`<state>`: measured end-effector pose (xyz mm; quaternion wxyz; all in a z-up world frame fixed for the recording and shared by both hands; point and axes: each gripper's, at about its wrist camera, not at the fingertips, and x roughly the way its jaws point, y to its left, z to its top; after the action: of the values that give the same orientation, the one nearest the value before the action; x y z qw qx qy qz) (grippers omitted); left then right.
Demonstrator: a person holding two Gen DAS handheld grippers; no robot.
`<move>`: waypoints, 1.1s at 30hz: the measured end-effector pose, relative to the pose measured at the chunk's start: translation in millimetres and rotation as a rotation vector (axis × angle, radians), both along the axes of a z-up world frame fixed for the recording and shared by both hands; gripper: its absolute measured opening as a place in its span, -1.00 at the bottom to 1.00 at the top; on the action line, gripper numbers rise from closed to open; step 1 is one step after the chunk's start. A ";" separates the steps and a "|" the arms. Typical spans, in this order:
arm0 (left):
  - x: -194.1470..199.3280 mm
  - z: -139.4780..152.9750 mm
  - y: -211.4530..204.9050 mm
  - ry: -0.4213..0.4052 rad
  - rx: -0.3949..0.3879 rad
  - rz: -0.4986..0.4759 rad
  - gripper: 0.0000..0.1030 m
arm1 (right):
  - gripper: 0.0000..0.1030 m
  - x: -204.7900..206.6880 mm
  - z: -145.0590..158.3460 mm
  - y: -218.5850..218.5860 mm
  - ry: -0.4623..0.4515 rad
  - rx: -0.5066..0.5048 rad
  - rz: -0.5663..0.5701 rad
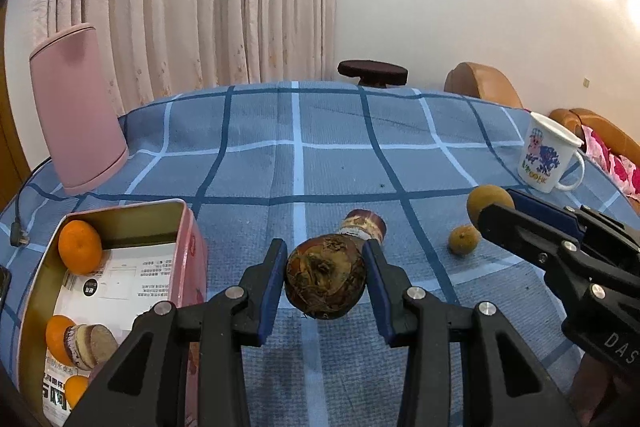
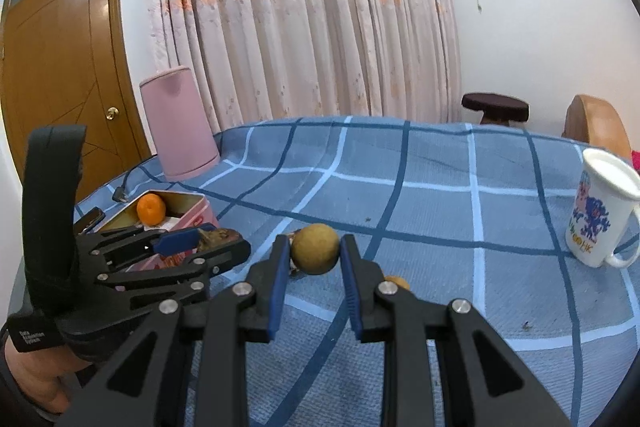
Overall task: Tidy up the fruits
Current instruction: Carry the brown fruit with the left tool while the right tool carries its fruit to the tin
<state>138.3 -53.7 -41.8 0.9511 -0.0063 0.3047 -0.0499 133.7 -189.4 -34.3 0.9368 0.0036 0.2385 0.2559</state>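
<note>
My left gripper (image 1: 325, 281) is shut on a brown taro-like root (image 1: 325, 287), held just above the blue checked cloth, right of the pink tin box (image 1: 192, 251). The tin holds oranges (image 1: 80, 247) and a sliced piece (image 1: 90, 345). A second brown root (image 1: 363, 223) lies on the cloth beyond the held one. My right gripper (image 2: 314, 253) is shut on a small yellow-brown round fruit (image 2: 315, 249); it also shows in the left wrist view (image 1: 490, 205). Another small yellowish fruit (image 1: 463, 239) lies on the cloth.
A pink kettle (image 1: 78, 111) stands at the back left with its cord (image 1: 18, 227). A white printed mug (image 1: 549, 157) stands at the right. A dark stool (image 1: 372, 71) and orange sofa (image 1: 480, 83) are beyond the table.
</note>
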 end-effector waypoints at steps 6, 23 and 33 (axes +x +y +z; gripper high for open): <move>-12.4 5.8 1.6 -0.062 -0.008 0.008 -0.20 | -0.45 -6.5 3.3 3.3 -0.050 -0.021 -0.008; -35.2 12.7 0.0 -0.152 0.005 0.000 -0.20 | -0.45 -20.5 6.2 5.5 -0.132 -0.049 -0.041; -37.9 14.6 7.6 -0.158 -0.023 0.001 -0.20 | -0.45 -20.6 6.7 10.4 -0.132 -0.063 -0.042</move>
<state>100.3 -46.1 -27.2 0.9721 -0.0132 0.2282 -0.0533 113.1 -179.0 -27.5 0.9554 -0.0378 0.1838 0.2281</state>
